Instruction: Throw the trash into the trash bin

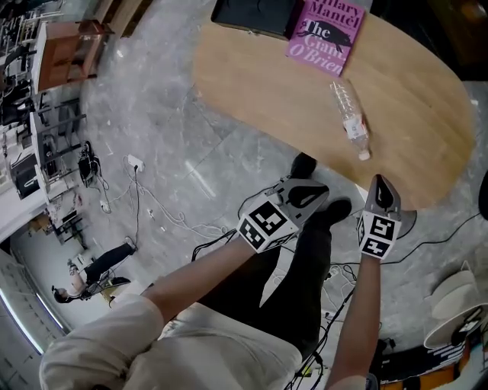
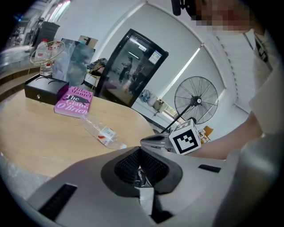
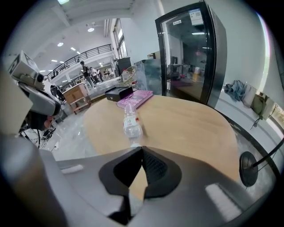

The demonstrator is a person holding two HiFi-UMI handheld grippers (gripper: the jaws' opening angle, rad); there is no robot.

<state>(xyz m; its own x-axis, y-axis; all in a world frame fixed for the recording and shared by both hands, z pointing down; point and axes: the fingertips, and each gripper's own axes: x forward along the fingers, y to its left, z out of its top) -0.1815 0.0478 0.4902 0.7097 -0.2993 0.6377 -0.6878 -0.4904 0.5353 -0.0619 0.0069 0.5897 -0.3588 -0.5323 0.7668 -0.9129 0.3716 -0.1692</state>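
Closest to the head camera are the person's two bare forearms, reaching away toward 12 o'clock, each ending in a hand-held gripper just short of the wooden table (image 1: 267,84). Both the left gripper (image 1: 314,189) and the right gripper (image 1: 381,183) are clenched with nothing in them; in each gripper's own view the ribbed pads meet with nothing between. The trash appears to be the empty clear plastic bottle (image 1: 351,118), lying on its side on the tabletop near the front edge, well clear of the pink book (image 1: 324,30) and the black box (image 1: 252,15) at the far side. Its long axis runs from about 11 to 5 o'clock, white cap toward the person. It lies at roughly 11 o'clock from the right gripper and 1 o'clock from the left, with the right one nearer, its tips near the cap. In the right gripper view the bottle sits dead ahead, cap-first, so those jaws likely must open and cross the body. No trash bin can be made out.
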